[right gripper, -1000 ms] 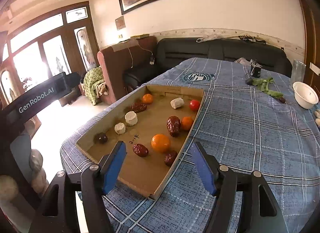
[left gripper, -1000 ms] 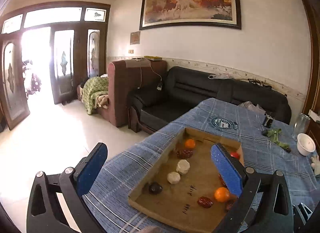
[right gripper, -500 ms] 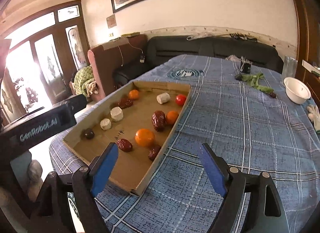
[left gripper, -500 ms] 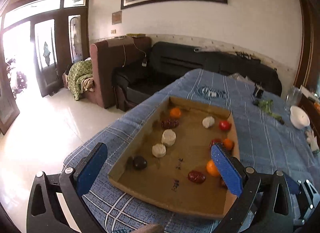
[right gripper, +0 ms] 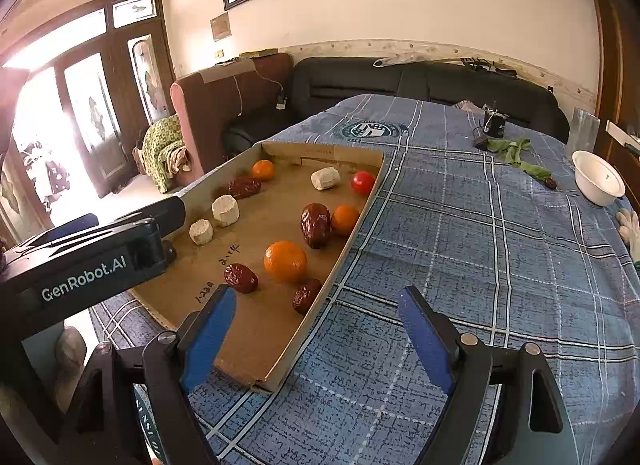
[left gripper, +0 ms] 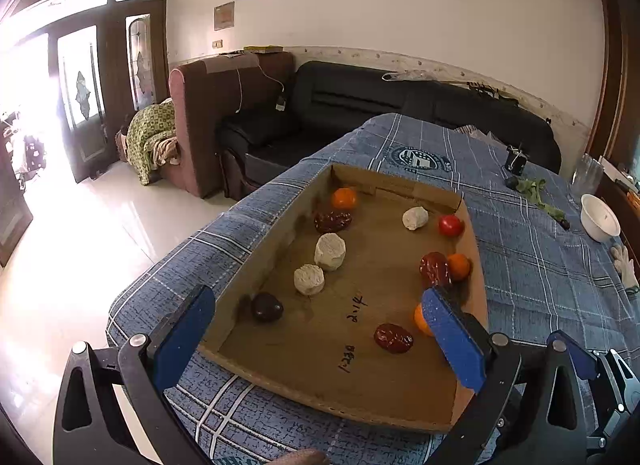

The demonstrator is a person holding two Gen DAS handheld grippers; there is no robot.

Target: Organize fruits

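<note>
- Nearest to both cameras, the left gripper [left gripper: 316, 339] and the right gripper [right gripper: 316, 329] were spread wide and held nothing; each hung above the near end of the table [right gripper: 460, 233], which was covered with a blue checked cloth.
- Just beyond the fingers, a shallow cardboard tray [right gripper: 280, 369] lay flat on the cloth, with the fruits loose inside it.
- At the near part of the tray, a red date [right gripper: 241, 278], a big orange [right gripper: 285, 262] and a smaller date [right gripper: 306, 295] lay close together, the smaller date just beside the right wall.
- Near the left wall, a dark round fruit [left gripper: 267, 306] and two pale white pieces [left gripper: 309, 279] were in a row.
- Farther in, a large date [right gripper: 316, 225] touched a small orange [right gripper: 345, 219].
- At the far end lay another orange [right gripper: 263, 169], a date [right gripper: 244, 187], a white piece [right gripper: 325, 178] and a red tomato [right gripper: 363, 182].
- Well apart on the right, a white bowl [right gripper: 598, 177] and some green leaves [right gripper: 516, 151] were on the cloth.
- Behind the table stood a black sofa [left gripper: 360, 105].
</note>
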